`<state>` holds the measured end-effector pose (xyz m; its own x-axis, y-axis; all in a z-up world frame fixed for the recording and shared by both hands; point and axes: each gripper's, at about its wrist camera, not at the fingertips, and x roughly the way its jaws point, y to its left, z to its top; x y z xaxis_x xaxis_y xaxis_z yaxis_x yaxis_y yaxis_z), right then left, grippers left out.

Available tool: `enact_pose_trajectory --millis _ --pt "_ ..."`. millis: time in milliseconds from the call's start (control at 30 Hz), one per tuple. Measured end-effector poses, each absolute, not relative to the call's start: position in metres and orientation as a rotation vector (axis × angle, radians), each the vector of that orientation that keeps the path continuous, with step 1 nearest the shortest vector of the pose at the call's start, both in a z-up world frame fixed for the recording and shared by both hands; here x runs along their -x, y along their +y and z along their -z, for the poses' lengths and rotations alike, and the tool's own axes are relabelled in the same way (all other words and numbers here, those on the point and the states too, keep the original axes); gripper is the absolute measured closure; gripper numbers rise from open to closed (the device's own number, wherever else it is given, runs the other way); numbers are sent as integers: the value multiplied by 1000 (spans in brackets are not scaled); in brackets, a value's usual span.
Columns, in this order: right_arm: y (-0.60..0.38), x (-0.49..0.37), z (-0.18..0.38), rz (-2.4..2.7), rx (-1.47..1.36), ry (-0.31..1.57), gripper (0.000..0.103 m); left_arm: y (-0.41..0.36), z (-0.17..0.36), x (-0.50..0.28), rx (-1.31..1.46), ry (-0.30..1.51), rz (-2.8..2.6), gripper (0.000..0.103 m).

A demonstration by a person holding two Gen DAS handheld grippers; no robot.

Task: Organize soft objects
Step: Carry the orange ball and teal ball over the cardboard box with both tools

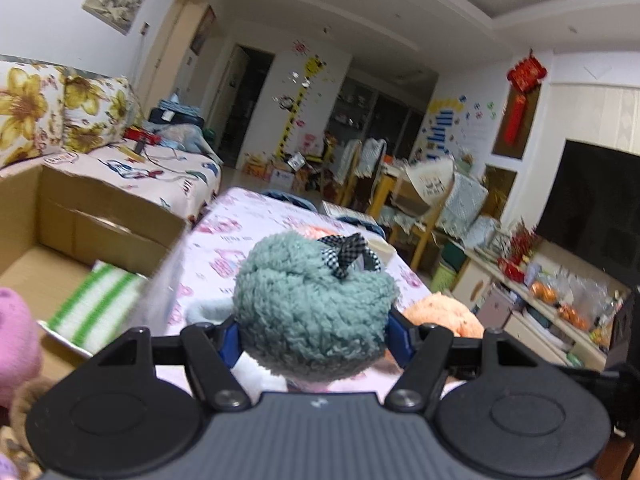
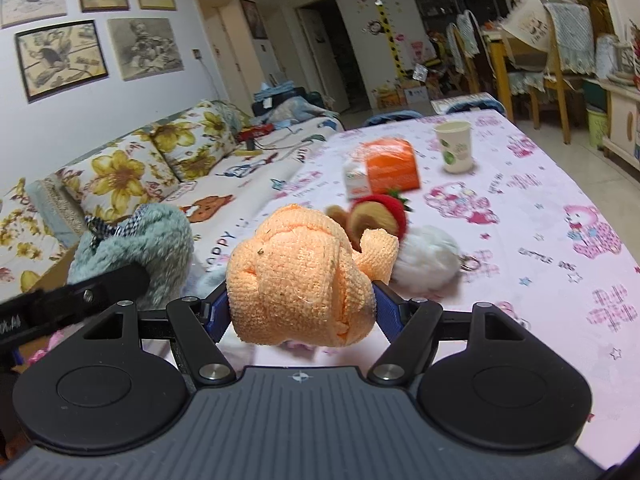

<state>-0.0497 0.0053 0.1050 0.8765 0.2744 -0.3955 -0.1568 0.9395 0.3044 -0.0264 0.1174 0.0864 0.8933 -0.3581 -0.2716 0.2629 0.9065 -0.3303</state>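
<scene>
While sofa (image 2: 120,168) flanks pink-printed tablecloth (image 2: 540,208) | left jaws clamp teal plush (image 1: 312,308) | right jaws clamp orange cloth (image 2: 300,276), possibly knitted

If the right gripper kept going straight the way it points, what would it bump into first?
Probably the little white pompom toy with the brown-and-red plush behind it, just ahead of the right gripper, which already squeezes an orange cloth. Depth is hard to judge.

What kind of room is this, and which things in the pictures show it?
Most likely a family living room. A sofa with flowered cushions stands along the wall, a large dark television sits over a low cabinet, and a giraffe height chart is stuck on the far wall.
</scene>
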Motion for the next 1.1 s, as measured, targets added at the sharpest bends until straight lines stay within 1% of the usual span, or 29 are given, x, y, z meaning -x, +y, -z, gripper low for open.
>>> enact_pose_trajectory --millis 367,600,800,933,1033,1100 --pt "34 62 -122 -322 -199 385 14 163 -100 40 356 268 195 35" --pt "69 66 -135 -420 -98 338 14 201 -104 47 426 225 72 34" --pt "97 61 -146 -510 2 300 13 233 -98 48 511 220 -70 34" --pt "110 57 -147 -566 70 307 13 248 -95 48 540 231 -148 34" --pt "116 55 -142 -581 129 325 11 256 -93 46 554 248 -184 34" --pt "120 53 -138 -589 150 343 2 259 -91 45 550 262 -203 33"
